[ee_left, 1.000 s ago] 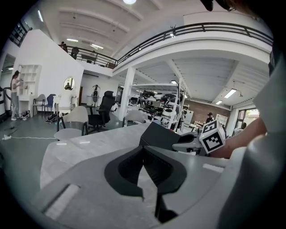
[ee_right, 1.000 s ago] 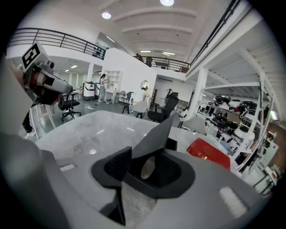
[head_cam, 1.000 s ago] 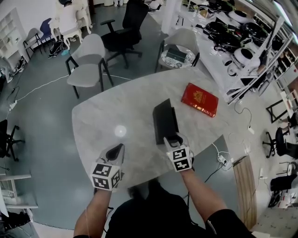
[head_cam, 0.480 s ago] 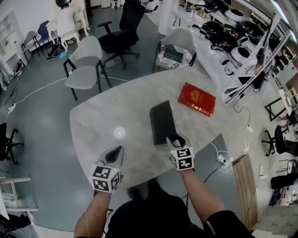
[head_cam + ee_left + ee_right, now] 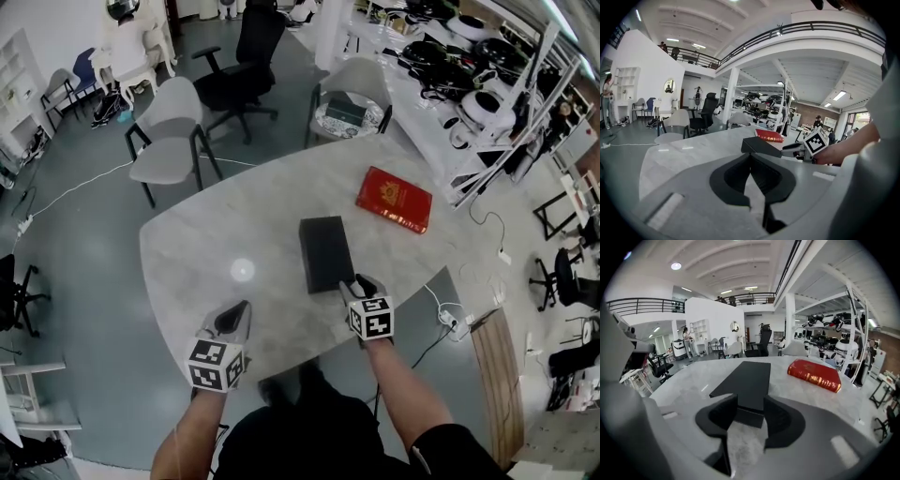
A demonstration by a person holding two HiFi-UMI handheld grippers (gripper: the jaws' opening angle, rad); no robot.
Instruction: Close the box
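A black box [image 5: 325,253] lies flat on the marble table [image 5: 202,239] with its lid down. In the right gripper view the box [image 5: 746,377] runs away from me and its near end sits between the jaws. My right gripper [image 5: 355,282] [image 5: 750,405] stands at that near end; its jaws have just been opening, and the pads do not visibly press on the box. My left gripper [image 5: 234,316] [image 5: 750,157] hovers over bare table to the left, shut and empty. The left gripper view shows the box [image 5: 761,145] with the right gripper [image 5: 797,149] at its end.
A red book [image 5: 394,199] [image 5: 814,374] lies on the table beyond and to the right of the box. Grey chairs [image 5: 173,117] [image 5: 361,80] and a black office chair [image 5: 244,56] stand past the far edge. A cluttered bench [image 5: 469,66] runs along the right.
The box lid stood raised a second ago and now lies flat. My right gripper has slid back toward me, sunk and rolled level. The left gripper has stayed put.
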